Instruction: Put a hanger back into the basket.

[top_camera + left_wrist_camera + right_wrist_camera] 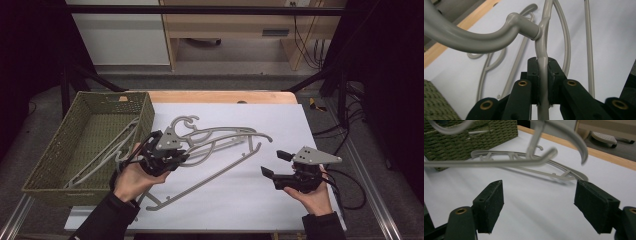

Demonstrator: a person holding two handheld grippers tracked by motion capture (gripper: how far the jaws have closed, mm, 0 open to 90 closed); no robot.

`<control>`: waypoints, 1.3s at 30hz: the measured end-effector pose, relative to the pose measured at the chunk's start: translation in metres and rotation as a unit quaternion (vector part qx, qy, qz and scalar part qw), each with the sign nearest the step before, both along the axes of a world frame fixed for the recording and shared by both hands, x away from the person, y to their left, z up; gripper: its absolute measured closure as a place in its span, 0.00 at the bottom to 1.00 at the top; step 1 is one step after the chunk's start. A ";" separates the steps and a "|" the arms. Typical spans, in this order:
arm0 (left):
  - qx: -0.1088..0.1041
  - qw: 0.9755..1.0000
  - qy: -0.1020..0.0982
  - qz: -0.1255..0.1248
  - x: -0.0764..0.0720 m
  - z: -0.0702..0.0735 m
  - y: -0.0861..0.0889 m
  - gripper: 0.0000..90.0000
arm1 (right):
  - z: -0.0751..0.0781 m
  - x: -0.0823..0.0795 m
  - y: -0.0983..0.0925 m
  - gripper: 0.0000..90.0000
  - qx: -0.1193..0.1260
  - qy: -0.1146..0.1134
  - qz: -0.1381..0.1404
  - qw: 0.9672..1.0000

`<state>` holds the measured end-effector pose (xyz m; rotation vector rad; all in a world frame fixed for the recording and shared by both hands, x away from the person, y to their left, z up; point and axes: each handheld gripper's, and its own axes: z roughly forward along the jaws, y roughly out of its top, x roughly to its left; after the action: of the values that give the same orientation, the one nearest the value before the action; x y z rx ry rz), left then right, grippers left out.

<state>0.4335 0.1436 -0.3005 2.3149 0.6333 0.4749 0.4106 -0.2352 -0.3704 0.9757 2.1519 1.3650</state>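
The left gripper (167, 159) pinches the thin rod of a grey plastic clothes hanger (543, 72) just below its hook, jaws pressed together on it. Gripping near the neck likely lets the long frame hang balanced while it is carried toward the green woven basket (47, 170), which already holds another grey hanger (107, 150). The held hanger (220, 137) stretches away from the basket's right wall across the white sheet (280, 200), raised over a second grey hanger lying flat (544, 171). The right gripper (275, 164) hovers well right of the basket, its jaws spread with nothing between them, clear of the held hanger's far end.
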 end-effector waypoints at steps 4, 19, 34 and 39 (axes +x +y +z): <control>-0.016 1.000 -0.016 0.010 -0.003 0.020 0.007 0.92 | -0.003 0.001 -0.004 0.25 -0.001 0.003 -0.012 1.000; -0.011 0.997 -0.045 0.057 0.007 0.057 0.049 0.92 | -0.017 0.009 -0.009 0.17 0.002 0.019 -0.039 0.999; -0.022 0.990 -0.054 0.125 0.023 0.067 0.116 0.92 | -0.019 0.009 -0.011 0.12 0.009 0.015 -0.050 0.999; -0.009 0.987 -0.053 0.148 0.031 0.068 0.138 0.92 | -0.020 0.010 -0.012 0.10 0.008 0.012 -0.056 0.998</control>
<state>0.4649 0.2813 -0.2324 2.1692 0.9311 0.7202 0.4209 -0.2469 -0.3905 1.1066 2.0746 1.3245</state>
